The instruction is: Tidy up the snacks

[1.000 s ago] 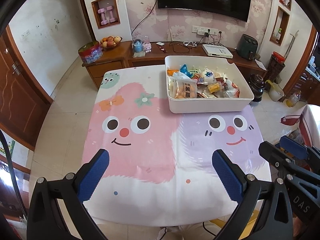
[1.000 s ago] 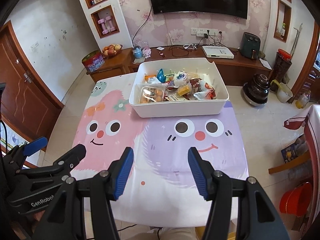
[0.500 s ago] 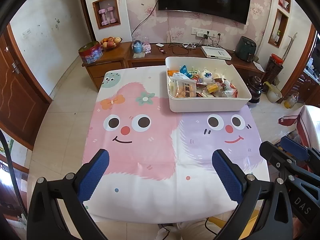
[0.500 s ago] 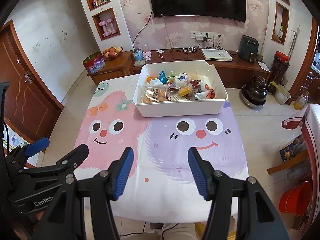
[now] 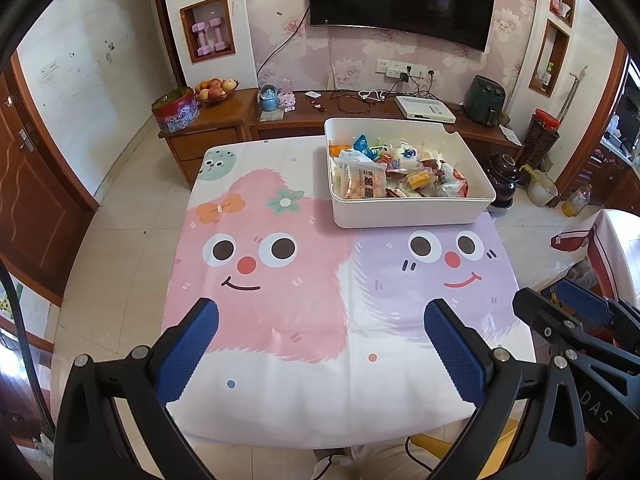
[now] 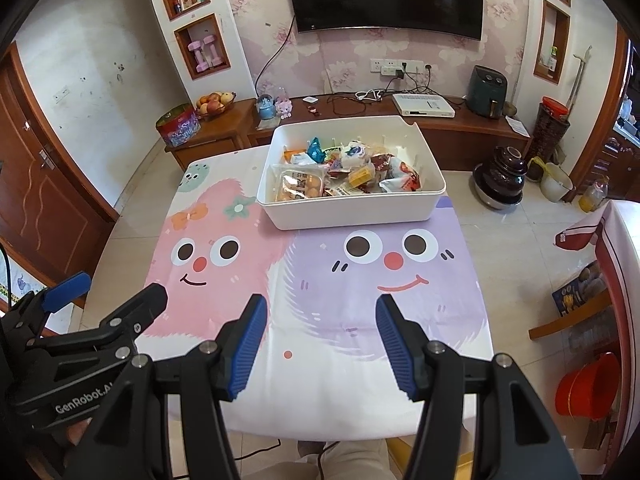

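A heap of wrapped snacks (image 6: 344, 174) fills a white rectangular bin (image 6: 352, 208), which sits at the far edge of a table covered by a cartoon tablecloth (image 6: 320, 280); the bin rests above the purple smiling face and touches the edge of the pink one. Inside the bin, a clear packet of orange buns (image 6: 299, 188) lies at the near left corner, a blue wrapper at the far left, and white and red wrappers toward the right. No snack lies on the cloth outside the bin. On the near side of the bin, well apart from it, both claws hang over the near table edge. The left gripper (image 5: 320, 344) stands wide, with nothing between its blue pads. The right gripper (image 6: 320, 340), beside it, is also spread and holds nothing. With every snack in view gathered in the bin and both claws bare and back from it, this would fit either snacks gathered and the job finished, or a jumbled heap waiting to be sorted; these views do not settle which. Beyond the bin stand a wooden cabinet (image 5: 224, 128) and a wall television (image 5: 400, 0).
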Tool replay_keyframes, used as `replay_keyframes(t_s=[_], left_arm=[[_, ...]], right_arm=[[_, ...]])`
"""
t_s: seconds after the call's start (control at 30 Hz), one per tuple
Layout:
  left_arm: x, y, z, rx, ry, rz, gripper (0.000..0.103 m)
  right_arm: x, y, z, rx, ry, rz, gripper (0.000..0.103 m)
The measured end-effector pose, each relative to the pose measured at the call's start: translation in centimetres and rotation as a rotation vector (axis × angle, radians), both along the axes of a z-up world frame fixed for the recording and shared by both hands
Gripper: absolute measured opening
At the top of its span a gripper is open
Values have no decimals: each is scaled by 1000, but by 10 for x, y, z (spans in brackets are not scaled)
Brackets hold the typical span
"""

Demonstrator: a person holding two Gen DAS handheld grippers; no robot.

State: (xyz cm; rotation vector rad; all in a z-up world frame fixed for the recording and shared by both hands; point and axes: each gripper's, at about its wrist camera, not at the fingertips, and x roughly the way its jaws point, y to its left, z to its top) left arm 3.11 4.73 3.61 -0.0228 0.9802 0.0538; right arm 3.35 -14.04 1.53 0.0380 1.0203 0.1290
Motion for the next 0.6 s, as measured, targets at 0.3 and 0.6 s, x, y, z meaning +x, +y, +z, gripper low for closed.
replay_keyframes(t_s=[0.3, 0.6], left_arm=[[0, 0, 0, -1, 1, 1, 102], [-2, 1, -1, -2, -2, -2, 102]], right_arm=[[0, 1, 0, 0, 0, 0, 57], [0, 1, 0, 1, 0, -2, 57]])
